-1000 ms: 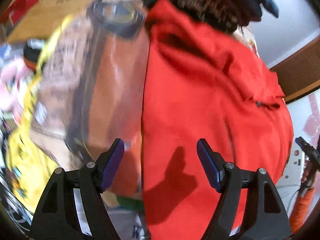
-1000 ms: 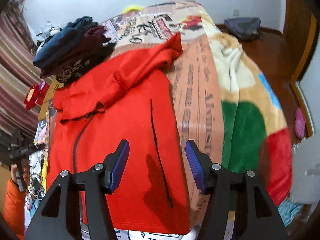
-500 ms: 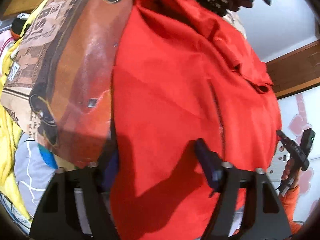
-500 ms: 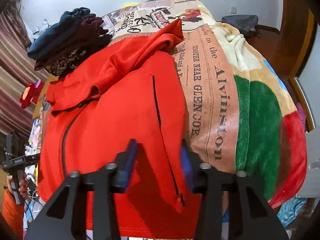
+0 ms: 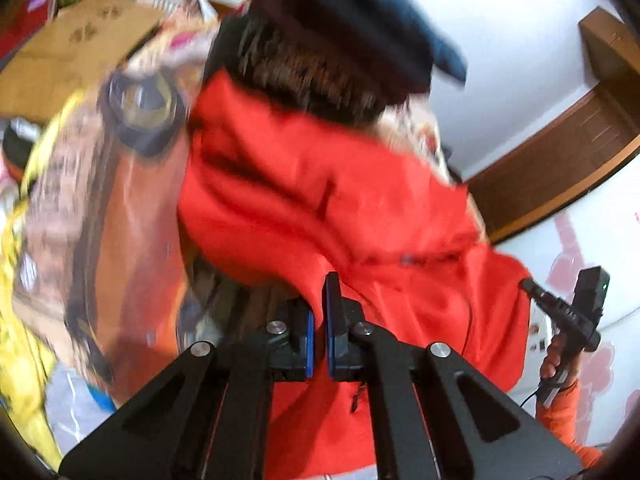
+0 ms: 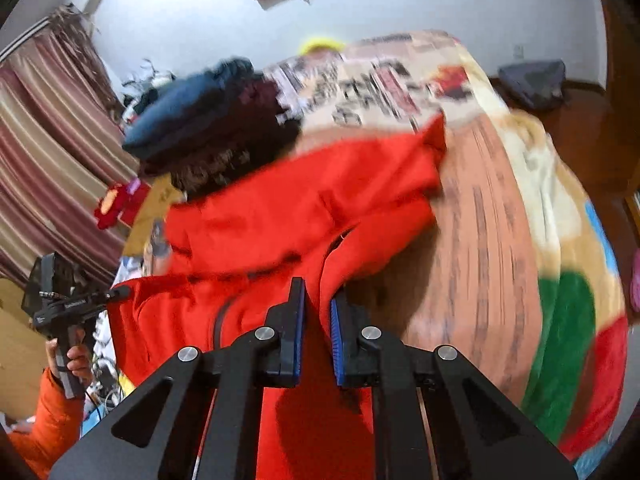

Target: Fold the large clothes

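A printed blanket [image 6: 480, 216] covers the bed, and on it lies the red jacket [image 6: 320, 200], its near hem raised for folding toward the far stack of dark folded clothes [image 6: 208, 120], pinched at the corners by the clenched left gripper [image 5: 318, 328] and the closing right gripper [image 6: 318, 320].

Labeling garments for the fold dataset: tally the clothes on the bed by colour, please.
Red: 1, the red jacket, spread on the printed blanket
Dark blue: 1, the navy garment on top of the folded pile
Maroon: 1, the maroon garment under it
Brown patterned: 1, the brown knit at the bottom
Total: 4
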Demonstrator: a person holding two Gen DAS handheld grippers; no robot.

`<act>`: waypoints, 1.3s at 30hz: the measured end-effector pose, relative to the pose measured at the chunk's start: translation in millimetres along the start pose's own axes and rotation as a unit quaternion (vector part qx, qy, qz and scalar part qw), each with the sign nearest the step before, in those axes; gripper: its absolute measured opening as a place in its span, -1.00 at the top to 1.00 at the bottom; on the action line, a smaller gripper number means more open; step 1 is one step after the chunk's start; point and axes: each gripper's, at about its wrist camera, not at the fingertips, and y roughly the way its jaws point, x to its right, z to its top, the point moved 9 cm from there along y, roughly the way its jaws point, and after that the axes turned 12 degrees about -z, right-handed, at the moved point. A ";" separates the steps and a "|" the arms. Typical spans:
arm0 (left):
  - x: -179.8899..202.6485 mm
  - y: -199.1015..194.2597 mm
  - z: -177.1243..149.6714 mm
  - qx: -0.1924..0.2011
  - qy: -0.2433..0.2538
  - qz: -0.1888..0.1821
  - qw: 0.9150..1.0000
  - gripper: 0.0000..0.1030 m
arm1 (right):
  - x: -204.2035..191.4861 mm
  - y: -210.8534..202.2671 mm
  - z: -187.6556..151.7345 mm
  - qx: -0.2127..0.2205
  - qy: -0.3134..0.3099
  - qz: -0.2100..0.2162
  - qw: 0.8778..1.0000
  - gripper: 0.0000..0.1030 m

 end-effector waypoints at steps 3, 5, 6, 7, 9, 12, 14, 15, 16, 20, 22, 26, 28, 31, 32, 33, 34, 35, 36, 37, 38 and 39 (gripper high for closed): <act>2.7 -8.9 39.9 0.039 -0.001 -0.004 0.999 0.93 | 0.1 6.0 33.8 0.024 -0.001 -0.008 1.000 0.81; -5.3 -6.0 67.5 0.061 -0.003 0.015 0.998 0.93 | 5.1 14.0 53.0 0.035 0.007 -0.013 0.999 0.81; -13.1 -4.2 72.5 0.066 -0.004 0.029 0.997 0.93 | 10.3 20.0 61.8 0.039 0.015 -0.021 0.999 0.81; -23.6 2.6 82.3 0.070 -0.007 0.046 0.996 0.93 | 15.7 27.0 68.0 0.040 0.023 -0.027 0.999 0.81; -47.2 14.5 91.8 0.067 -0.014 0.072 0.995 0.93 | 28.3 46.6 76.4 0.034 0.037 -0.035 0.998 0.81; -82.4 47.2 87.7 0.036 -0.030 0.108 0.993 0.91 | 45.6 82.0 74.2 0.009 0.050 -0.053 0.997 0.80; -101.7 69.5 79.4 0.009 -0.045 0.120 0.992 0.91 | 53.3 102.3 65.7 -0.015 0.051 -0.061 0.997 0.79; -110.4 79.9 74.3 -0.006 -0.049 0.125 0.991 0.86 | 55.3 107.8 62.1 -0.023 0.047 -0.066 0.996 0.78; -116.7 86.9 68.9 -0.020 -0.049 0.130 0.990 0.82 | 56.0 111.9 57.6 -0.028 0.043 -0.069 0.996 0.73; -117.0 86.0 57.4 -0.033 -0.033 0.132 0.990 0.50 | 59.1 105.0 52.8 -0.038 0.048 -0.068 0.996 0.55; -111.5 73.6 54.9 -0.026 -0.018 0.141 0.989 0.13 | 61.1 94.3 51.3 -0.043 0.050 -0.065 0.996 0.48; -108.5 46.3 46.4 -0.008 -0.002 0.159 0.987 -0.13 | 65.6 77.8 43.4 -0.046 0.036 -0.074 0.996 0.18; -113.5 41.5 40.2 -0.009 -0.009 0.156 0.988 -0.13 | 67.2 75.1 35.1 -0.048 0.021 -0.077 0.996 0.15; -121.8 39.2 19.3 -0.021 -0.036 0.138 0.990 -0.13 | 68.3 81.7 16.7 -0.075 0.012 -0.076 0.994 0.14; -125.2 41.6 10.1 -0.029 -0.050 0.128 0.990 -0.13 | 68.0 84.3 9.1 -0.083 0.012 -0.074 0.994 0.14; -127.0 45.0 1.4 -0.036 -0.062 0.118 0.990 -0.13 | 67.0 84.9 5.8 -0.080 0.012 -0.074 0.994 0.13; -127.7 49.2 -7.8 -0.042 -0.072 0.104 0.991 -0.13 | 65.1 83.3 3.1 -0.067 0.009 -0.077 0.995 0.13; -126.3 51.6 -14.9 -0.046 -0.077 0.092 0.992 -0.13 | 61.9 82.4 2.5 -0.064 0.006 -0.079 0.995 0.10; -123.6 55.2 -21.7 -0.048 -0.081 0.078 0.992 -0.13 | 56.5 81.0 1.2 -0.063 0.001 -0.071 0.995 0.09; -120.7 58.7 -27.0 -0.051 -0.083 0.068 0.993 -0.13 | 50.5 79.7 -0.5 -0.064 -0.001 -0.061 0.996 0.09; -117.8 61.3 -31.3 -0.054 -0.084 0.064 0.993 -0.13 | 46.3 78.9 -1.8 -0.065 -0.002 -0.056 0.996 0.16; -115.8 63.4 -34.2 -0.056 -0.086 0.061 0.993 -0.13 | 42.3 78.4 -3.0 -0.065 -0.006 -0.053 0.996 0.24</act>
